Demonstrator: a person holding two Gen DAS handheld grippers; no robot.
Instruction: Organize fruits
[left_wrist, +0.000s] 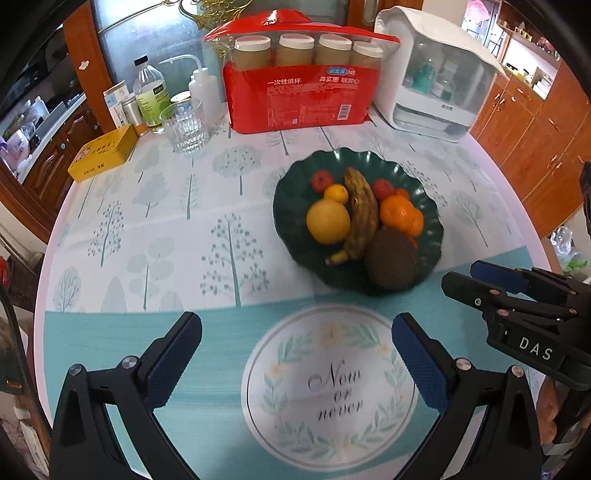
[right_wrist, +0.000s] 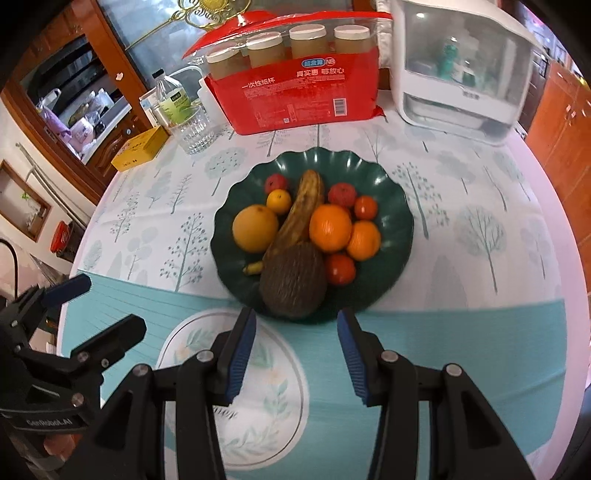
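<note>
Green plate (right_wrist: 391, 206) holds banana (right_wrist: 301, 218) and oranges; left tool (left_wrist: 295, 354) and right tool (right_wrist: 296, 350) both spread, empty.

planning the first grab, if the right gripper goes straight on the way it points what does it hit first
Probably the brown avocado at the near rim of the green plate; it lies just beyond the open right gripper, though depth is hard to judge.
</note>
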